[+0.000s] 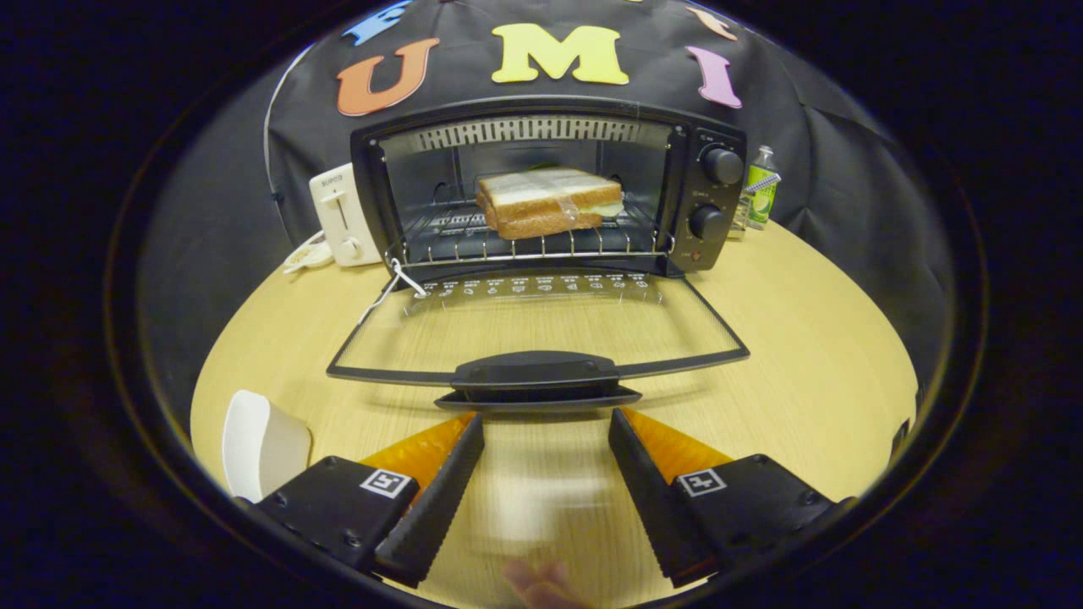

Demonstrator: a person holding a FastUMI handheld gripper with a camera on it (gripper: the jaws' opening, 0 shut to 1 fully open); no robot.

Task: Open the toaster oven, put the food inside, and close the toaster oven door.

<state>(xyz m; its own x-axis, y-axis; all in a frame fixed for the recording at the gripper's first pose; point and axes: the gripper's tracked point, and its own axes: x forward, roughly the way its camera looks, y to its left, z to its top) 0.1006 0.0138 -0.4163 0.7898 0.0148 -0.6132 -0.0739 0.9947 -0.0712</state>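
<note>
A black toaster oven (541, 182) stands at the back of the round wooden table. Its glass door (541, 326) is folded all the way down, flat over the table. A wrapped sandwich (546, 201) lies on the wire rack inside the oven. The door handle (535, 376) is just ahead of my fingertips. My gripper (546, 427) is open, with only bare tabletop between the fingers. Both fingertips sit slightly below and in front of the handle, apart from it.
A white pop-up toaster (341, 216) stands left of the oven. A small green bottle (761, 190) stands to its right. A white dish (261, 444) lies on the table (804, 355) beside my left finger. A person's fingers (541, 584) show below, between my fingers.
</note>
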